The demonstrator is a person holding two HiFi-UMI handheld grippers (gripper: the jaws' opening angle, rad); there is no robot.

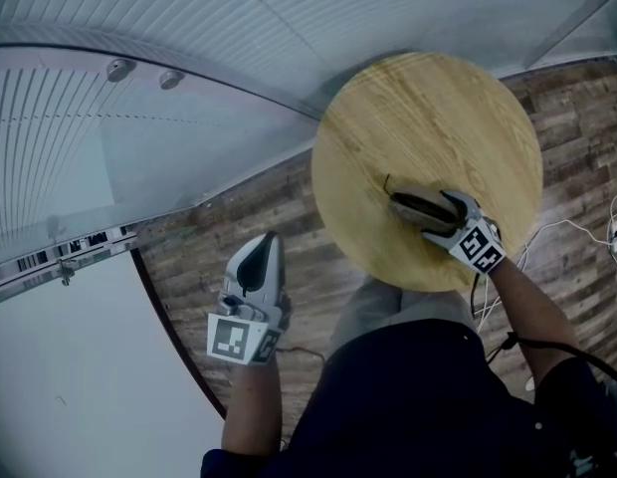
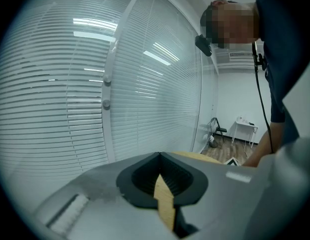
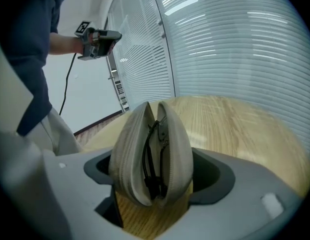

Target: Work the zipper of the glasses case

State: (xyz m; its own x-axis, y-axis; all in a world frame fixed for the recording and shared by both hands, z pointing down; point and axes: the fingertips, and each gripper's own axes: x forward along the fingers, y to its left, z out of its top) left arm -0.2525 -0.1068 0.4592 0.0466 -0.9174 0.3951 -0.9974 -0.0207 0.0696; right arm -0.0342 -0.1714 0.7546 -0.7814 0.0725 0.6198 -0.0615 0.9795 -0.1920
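Left claw (image 1: 268, 248) hangs off the counter (image 1: 428, 108) near the person's side, pressed together, empty. Right claw (image 1: 440, 214) pinches the case (image 3: 177, 149), which rests on the counter's near part. Case seam gapes, dark pull (image 3: 156, 134) showing in the slit. Step looks like bracing the case. Next: left claw needs to cross over, spread, nip the pull and run it along the track.

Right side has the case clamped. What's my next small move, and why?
Probably bring the left hand-held gripper across to the glasses case. That gripper is shut, empty and off the round table, while the right hand-held gripper clamps the case, which gapes open.
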